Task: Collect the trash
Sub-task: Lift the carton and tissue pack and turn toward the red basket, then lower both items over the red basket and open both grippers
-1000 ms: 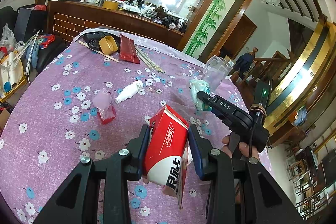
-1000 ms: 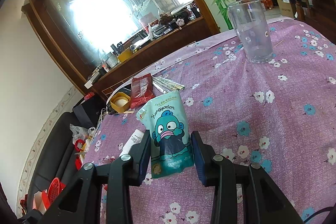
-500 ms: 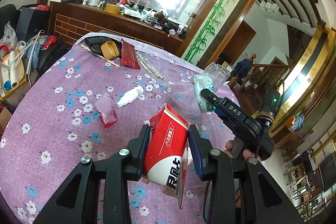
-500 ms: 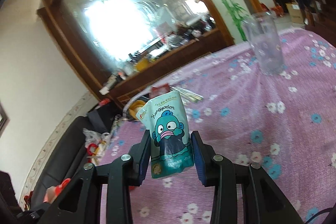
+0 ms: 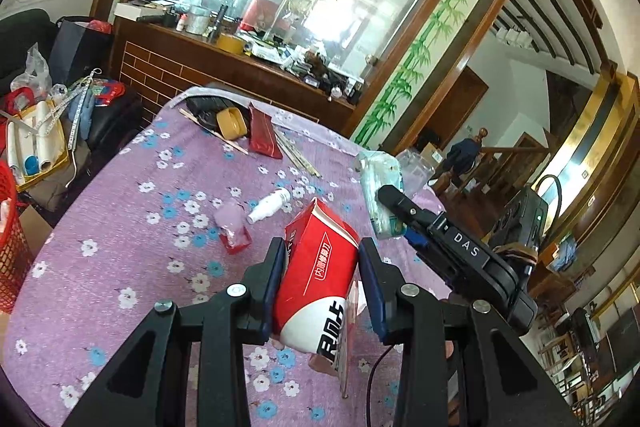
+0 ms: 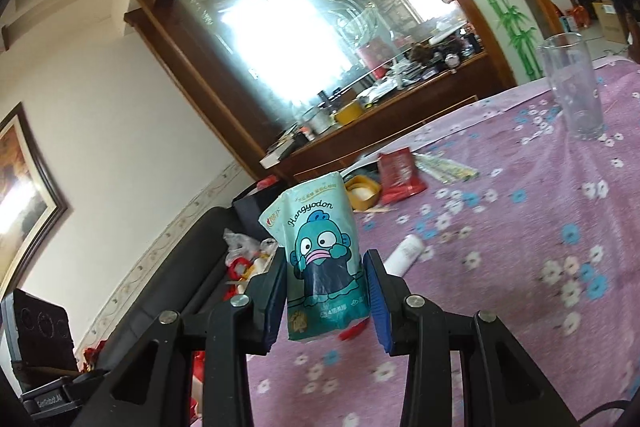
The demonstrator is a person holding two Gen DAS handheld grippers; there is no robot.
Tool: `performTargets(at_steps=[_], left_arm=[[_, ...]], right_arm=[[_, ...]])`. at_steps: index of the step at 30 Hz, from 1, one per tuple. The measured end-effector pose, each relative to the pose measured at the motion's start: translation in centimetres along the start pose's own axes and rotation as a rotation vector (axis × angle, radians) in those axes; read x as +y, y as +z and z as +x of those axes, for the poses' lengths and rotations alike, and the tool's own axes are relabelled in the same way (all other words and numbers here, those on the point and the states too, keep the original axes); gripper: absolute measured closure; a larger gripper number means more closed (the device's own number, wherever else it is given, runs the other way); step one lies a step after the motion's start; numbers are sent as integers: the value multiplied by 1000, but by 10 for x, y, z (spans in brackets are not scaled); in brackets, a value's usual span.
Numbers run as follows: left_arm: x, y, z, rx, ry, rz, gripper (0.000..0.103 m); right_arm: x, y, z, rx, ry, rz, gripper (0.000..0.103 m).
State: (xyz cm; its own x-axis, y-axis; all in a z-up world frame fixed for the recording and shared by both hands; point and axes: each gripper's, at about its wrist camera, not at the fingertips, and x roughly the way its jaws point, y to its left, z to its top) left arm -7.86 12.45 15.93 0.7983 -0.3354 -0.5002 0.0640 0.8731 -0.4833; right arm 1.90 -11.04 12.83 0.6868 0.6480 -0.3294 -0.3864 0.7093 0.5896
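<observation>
The left gripper is clamped on a red and white carton, its 2 blue pads pressed against the carton's sides, and the carton is held clear above the purple flowered tablecloth. The right gripper is clamped the same way on a teal cartoon pouch that stands upright between its pads, lifted off the cloth. In the left wrist view the right gripper shows at 2 o'clock from the carton, with the pouch at its tip. On the cloth, at 10 o'clock from the carton, lie a small white bottle on its side and, just beside it at its 8 o'clock, a crumpled pink and red wrapper. Farther off at 11 o'clock sit a dark red packet, a yellow tape roll touching its left edge, and thin sticks to its right. A clear glass stands upright at 2 o'clock in the right wrist view. A red basket shows at 9 o'clock, off the table.
</observation>
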Motion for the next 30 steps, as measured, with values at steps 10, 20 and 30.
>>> performTargets(at_steps=[10,20,30], left_arm=[[36,6,-44,-70,10,-54,65],[79,11,-77,-132,23,-124,65],[129,19,-109,-197,72,-193,65]], right_arm=[[61,-10,4,18,74,-59,63],[110,-28,34,72,120,-108,63],[153,-47,65,124,199,-135,63]])
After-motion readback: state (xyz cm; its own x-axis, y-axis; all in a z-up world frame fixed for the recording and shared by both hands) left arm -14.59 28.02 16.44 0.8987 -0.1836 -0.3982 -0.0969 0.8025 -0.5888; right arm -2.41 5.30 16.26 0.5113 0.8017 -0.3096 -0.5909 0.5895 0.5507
